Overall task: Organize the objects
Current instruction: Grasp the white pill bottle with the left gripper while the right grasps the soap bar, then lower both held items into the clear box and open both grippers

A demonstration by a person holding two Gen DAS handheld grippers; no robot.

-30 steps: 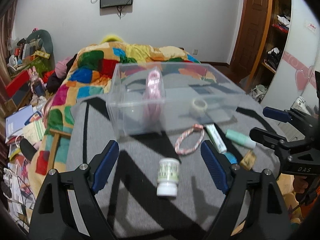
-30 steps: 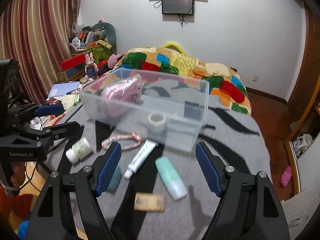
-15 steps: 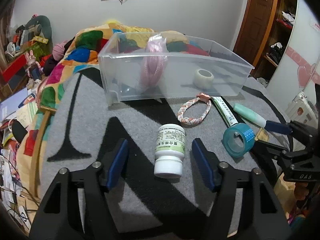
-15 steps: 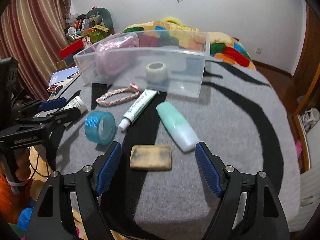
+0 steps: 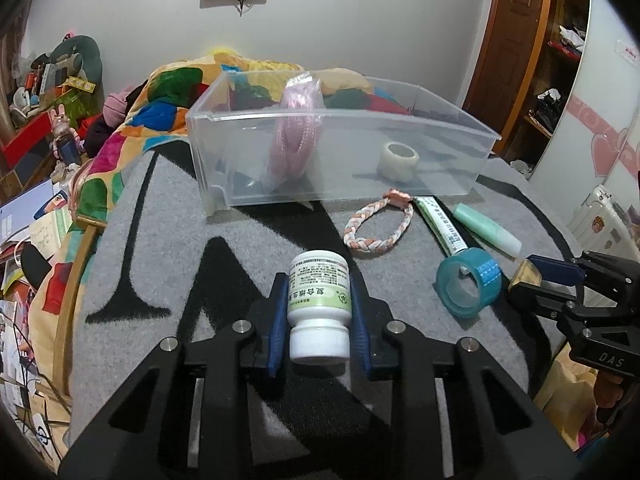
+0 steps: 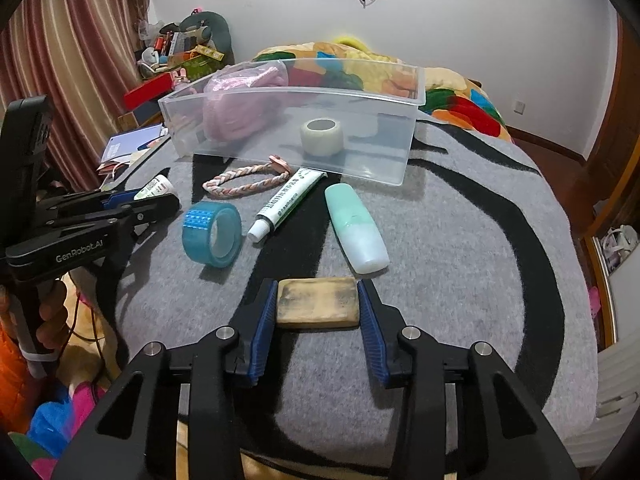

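With both grippers low over the grey surface (image 6: 460,240), we note each pair of jaws closed around its own item. Left gripper (image 5: 319,312): blue pads touch both sides of the white pill bottle (image 5: 319,304), centre of frame, lying with its long axis along the fingers, cap towards the camera. Right gripper (image 6: 318,308): pads press the short ends of the tan block (image 6: 318,303), long axis crosswise, lower centre. The clear bin (image 6: 280,148) sits straight ahead, upper centre in both views, beyond the teal tape roll (image 6: 212,234). Both lie level, about equally near the bin; lift, we judge, then carry forward.
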